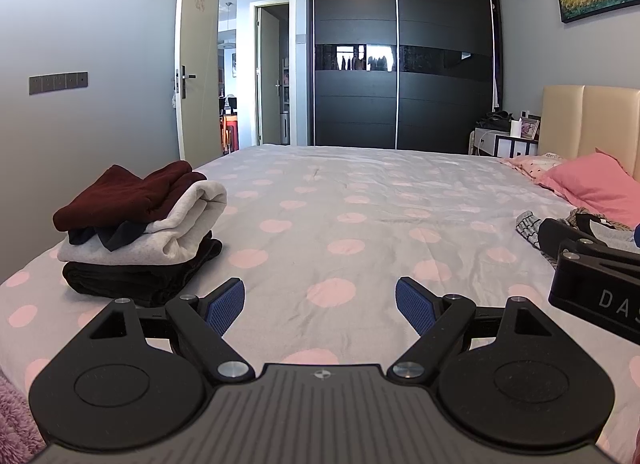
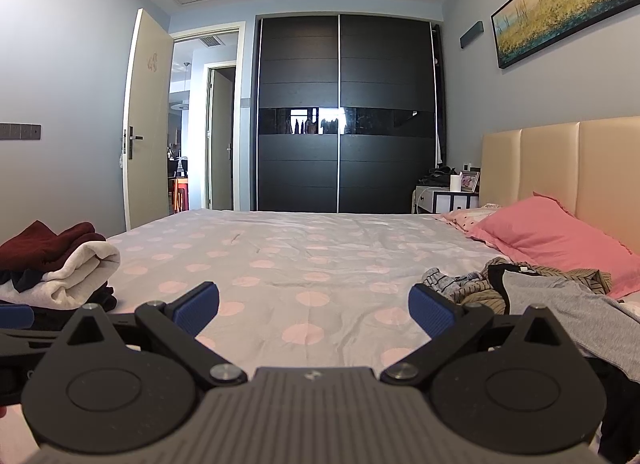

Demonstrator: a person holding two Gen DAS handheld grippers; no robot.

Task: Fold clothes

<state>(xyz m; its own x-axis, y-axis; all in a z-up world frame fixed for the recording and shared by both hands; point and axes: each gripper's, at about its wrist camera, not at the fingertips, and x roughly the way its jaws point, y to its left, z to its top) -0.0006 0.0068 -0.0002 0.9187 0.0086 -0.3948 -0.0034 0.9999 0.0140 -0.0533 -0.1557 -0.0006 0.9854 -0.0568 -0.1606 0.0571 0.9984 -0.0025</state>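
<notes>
A stack of folded clothes point(image 1: 136, 228) sits on the bed point(image 1: 360, 200) at its left edge — a loose heap of garments point(image 2: 532, 296) lies at the right, just before the pillow point(image 2: 556, 240). Behind the bed stands the wardrobe point(image 1: 400, 52); the open door point(image 1: 196, 60) is left of it.

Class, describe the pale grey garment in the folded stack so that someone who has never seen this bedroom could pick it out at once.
Start at the polka-dot bed and go to the folded stack at its left edge, near the open door. The pale grey garment is the thick, rolled middle layer. It lies between a maroon garment above and a black one below.
</notes>
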